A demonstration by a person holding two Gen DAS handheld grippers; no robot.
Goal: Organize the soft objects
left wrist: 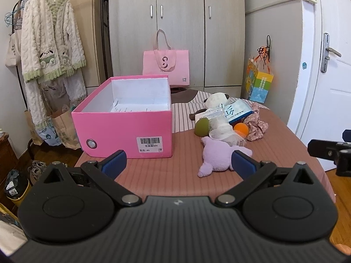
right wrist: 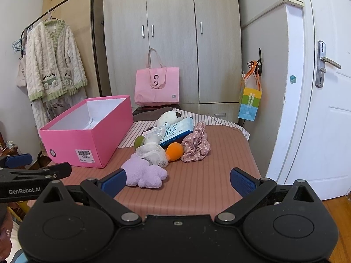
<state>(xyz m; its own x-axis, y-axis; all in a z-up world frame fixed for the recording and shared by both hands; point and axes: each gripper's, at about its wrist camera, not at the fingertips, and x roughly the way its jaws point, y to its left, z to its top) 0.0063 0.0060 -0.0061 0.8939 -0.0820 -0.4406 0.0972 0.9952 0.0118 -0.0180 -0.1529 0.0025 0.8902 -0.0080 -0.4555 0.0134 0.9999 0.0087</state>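
step: we reach for the purple plush (right wrist: 143, 173) first | left gripper (left wrist: 178, 161), right gripper (right wrist: 177, 182): both wide open, empty | plush lies nearest, right of pink box (right wrist: 87, 135) | tip: we pinch its thick body, lift clear of the mesh bundle (right wrist: 153, 153)

Illumination is even, soft and moderately bright in both views; shadows are faint. The white door (left wrist: 324, 92) right of the left claw (left wrist: 178, 162) is slightly overexposed, with mild glare. Fisheye distortion bows the wardrobe (right wrist: 171, 43) edges and the door frame. Dark vignetting shows at the corners. Focus is sharp centrally; the orange bag handles (left wrist: 263, 53) show colour fringing.
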